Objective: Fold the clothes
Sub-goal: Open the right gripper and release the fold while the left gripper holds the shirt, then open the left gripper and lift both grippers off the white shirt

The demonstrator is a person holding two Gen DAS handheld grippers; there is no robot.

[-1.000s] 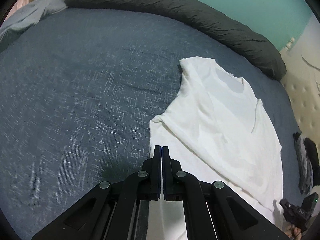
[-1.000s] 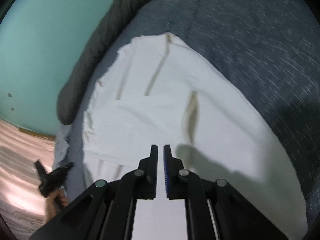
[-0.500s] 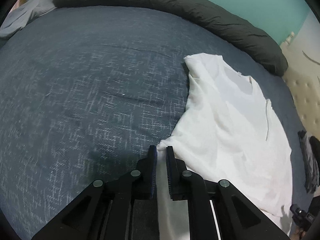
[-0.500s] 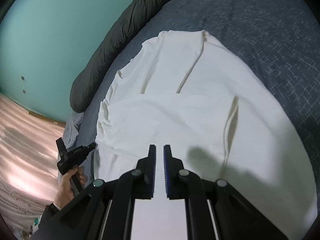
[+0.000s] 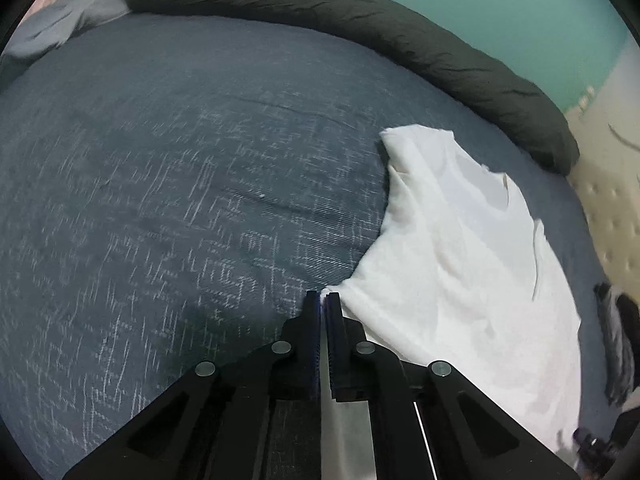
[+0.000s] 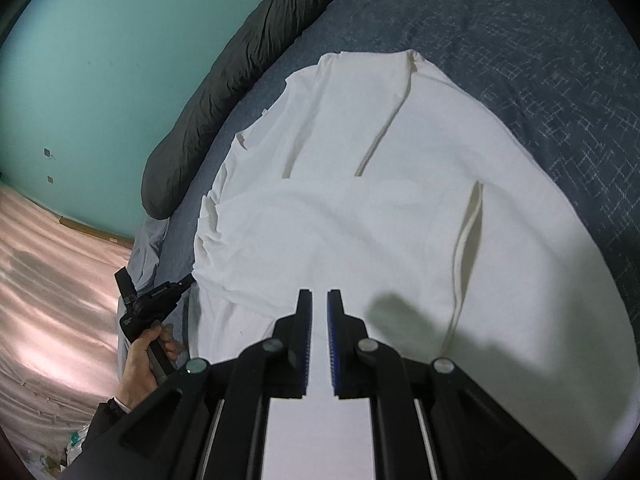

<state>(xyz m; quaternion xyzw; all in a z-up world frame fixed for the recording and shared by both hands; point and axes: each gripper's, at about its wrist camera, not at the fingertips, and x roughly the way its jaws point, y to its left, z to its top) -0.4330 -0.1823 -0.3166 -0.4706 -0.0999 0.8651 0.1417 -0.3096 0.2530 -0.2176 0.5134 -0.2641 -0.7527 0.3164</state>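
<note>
The fingers of the left gripper (image 5: 323, 298) are seen pressed nearly together, with the corner of a white cotton T-shirt (image 5: 452, 264) pinched between their tips and a strip of white cloth visible in the gap behind them. The fingers of the right gripper (image 6: 319, 300) are held a little apart, a narrow gap being left between the blue pads (image 6: 333, 320); nothing is clamped there, and they are poised over the white cloth.

The T-shirt is spread on a bed covered with a dark blue, white-flecked sheet (image 5: 168, 184). In the right wrist view, part of the garment is laid over itself, and the neckline is turned toward the far edge of the bed. A long, dark grey rolled pillow (image 5: 360, 28) is laid along that far edge, against a teal wall (image 6: 100, 48).

In the right wrist view, the left gripper's black handle is seen gripped by a hand (image 6: 142, 356) in a dark sleeve, just beside the lower left edge of the shirt. A pink curtain-like fabric (image 6: 48, 280) is seen beyond it.
</note>
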